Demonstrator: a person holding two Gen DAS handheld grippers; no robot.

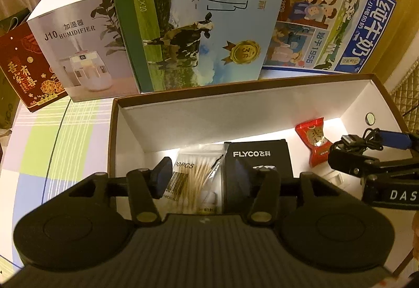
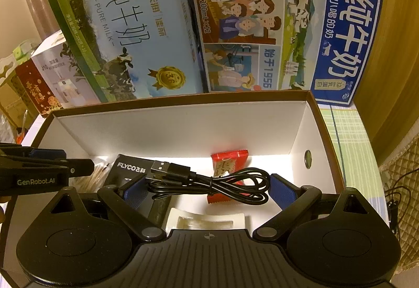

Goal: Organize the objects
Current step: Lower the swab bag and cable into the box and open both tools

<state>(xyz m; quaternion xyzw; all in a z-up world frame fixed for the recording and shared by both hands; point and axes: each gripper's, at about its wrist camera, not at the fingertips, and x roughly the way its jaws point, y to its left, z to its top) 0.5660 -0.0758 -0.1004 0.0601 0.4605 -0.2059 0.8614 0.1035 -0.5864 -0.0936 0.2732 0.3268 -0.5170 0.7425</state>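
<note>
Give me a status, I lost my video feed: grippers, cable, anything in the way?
Left gripper open, empty, over cotton swabs. Right gripper holds black USB cable above open box. Red candy packet and white tray lie beneath.

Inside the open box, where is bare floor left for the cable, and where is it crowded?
Free: the box floor between the red candy packet and the right wall, and the far-left corner beyond the cotton swab bag. Crowded: the middle, with swabs, black FLYCO box, candy and a white tray. The right gripper carries the cable.

Dim, warm indoor light; bright glare inside the box (image 2: 183, 130); fisheye-bent, dark-cornered edges.
</note>
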